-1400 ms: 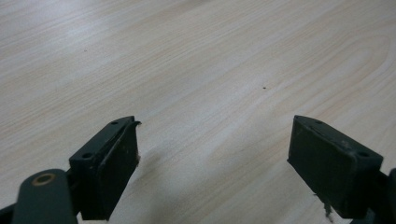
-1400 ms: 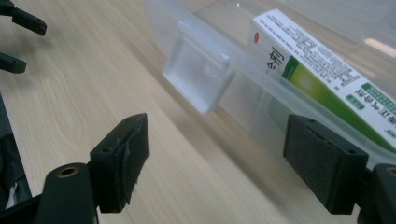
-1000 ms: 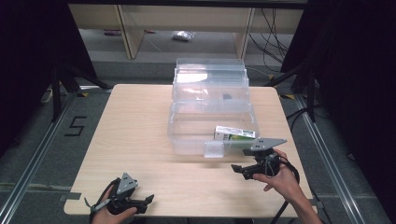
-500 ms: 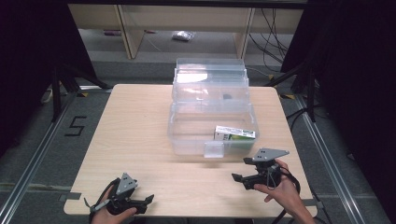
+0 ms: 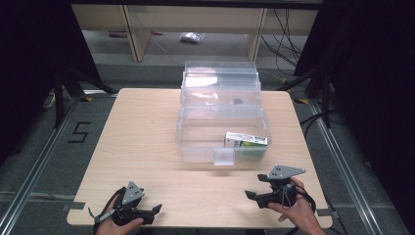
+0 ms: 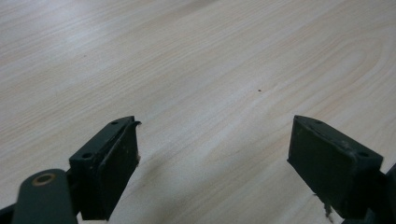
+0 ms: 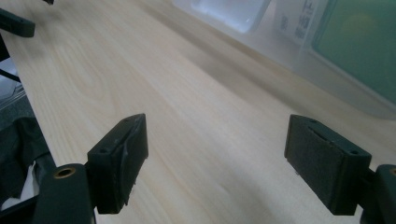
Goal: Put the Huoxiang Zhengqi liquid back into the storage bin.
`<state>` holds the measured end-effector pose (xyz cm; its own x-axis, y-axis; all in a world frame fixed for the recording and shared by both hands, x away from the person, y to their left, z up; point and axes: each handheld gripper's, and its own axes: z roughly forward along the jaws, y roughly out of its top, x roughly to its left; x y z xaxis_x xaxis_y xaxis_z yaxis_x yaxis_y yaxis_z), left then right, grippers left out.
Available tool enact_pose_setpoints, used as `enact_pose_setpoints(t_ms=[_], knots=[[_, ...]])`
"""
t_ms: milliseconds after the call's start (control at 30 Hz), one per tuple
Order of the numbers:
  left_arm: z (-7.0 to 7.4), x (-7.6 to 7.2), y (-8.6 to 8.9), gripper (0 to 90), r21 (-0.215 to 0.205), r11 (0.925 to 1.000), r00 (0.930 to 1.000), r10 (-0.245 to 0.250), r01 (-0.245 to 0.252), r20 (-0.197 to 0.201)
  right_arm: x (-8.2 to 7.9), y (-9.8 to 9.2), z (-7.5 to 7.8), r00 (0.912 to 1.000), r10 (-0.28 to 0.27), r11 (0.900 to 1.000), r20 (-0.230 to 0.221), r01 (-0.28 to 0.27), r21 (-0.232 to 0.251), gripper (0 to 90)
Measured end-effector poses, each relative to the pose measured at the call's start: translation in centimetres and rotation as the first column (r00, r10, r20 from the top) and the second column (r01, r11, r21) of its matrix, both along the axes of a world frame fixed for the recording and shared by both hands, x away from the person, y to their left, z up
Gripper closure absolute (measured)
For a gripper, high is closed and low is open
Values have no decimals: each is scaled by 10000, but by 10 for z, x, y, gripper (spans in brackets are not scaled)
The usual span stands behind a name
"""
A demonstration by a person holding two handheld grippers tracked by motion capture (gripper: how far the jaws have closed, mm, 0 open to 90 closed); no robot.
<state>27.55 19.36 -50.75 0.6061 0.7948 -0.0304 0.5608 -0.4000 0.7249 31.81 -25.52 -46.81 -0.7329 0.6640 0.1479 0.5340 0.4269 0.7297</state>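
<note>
A clear plastic box (image 5: pixel 195 147) stands at the middle of the wooden table (image 5: pixel 142 127) with its lid (image 5: pixel 220 73) tipped open behind it. A green and white carton (image 5: pixel 246 140) lies inside at the front right. My right gripper (image 5: pixel 249 195) is held low near the table's front edge, right of centre, open and holding nothing. Its view looks past open jaws (image 7: pixel 217 123) to the box wall (image 7: pixel 327 79) and the carton (image 7: pixel 359 42). My left gripper (image 5: pixel 155 209) rests at the front left, open (image 6: pixel 215 126) over bare wood.
The box has a small square latch tab (image 5: pixel 224 157) on its front wall. Behind the table stands a low shelf (image 5: pixel 195 19) with a small packet on the floor. The grey floor at the left carries a taped 5 (image 5: pixel 78 132). Cables hang at the right (image 5: pixel 313 112).
My right gripper has drawn back from the box's front right corner toward the table's front edge and sunk lower. The left gripper has stayed put.
</note>
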Motion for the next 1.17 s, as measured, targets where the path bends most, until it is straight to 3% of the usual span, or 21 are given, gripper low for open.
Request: enact_pose_setpoints(t_ms=[167, 400, 533, 633, 967, 1033, 1100, 1167], knots=[[0, 0, 0, 155, 78, 9999, 10000, -80, 80, -56, -7, -3, -10, 10000, 15, 10000, -4, -15, -90, 218], [0, 0, -1, 155, 80, 10000, 10000, -59, 59, -13, -13, -6, -13, 9999, -132, 9998, 31, 133, -124, 214], [-1, 1, -1, 155, 99, 9999, 10000, 54, -54, 29, -16, -7, -15, 9989, -358, 9991, -298, 352, -215, 209], [-2, 1, -1, 155, 67, 10000, 10000, 46, -46, 44, -18, -8, -20, 9971, -546, 9971, -522, 517, -556, 209], [-1, 1, -2, 155, 90, 9999, 10000, -73, 73, -45, -19, -5, -25, 9973, -328, 9964, -657, 275, -808, 197], [-1, 1, -1, 155, 220, 9996, 9999, -149, 150, -47, -18, -4, -27, 9980, -241, 9978, -576, 204, -638, 197], [-2, 1, -2, 155, 95, 9999, 10000, -42, 43, -85, -17, -6, -26, 9976, -134, 9973, -685, 84, -735, 196], [-1, 1, -1, 155, 291, 9994, 9998, -159, 163, -135, -18, -5, -27, 9980, -250, 9979, -588, 214, -609, 195]])
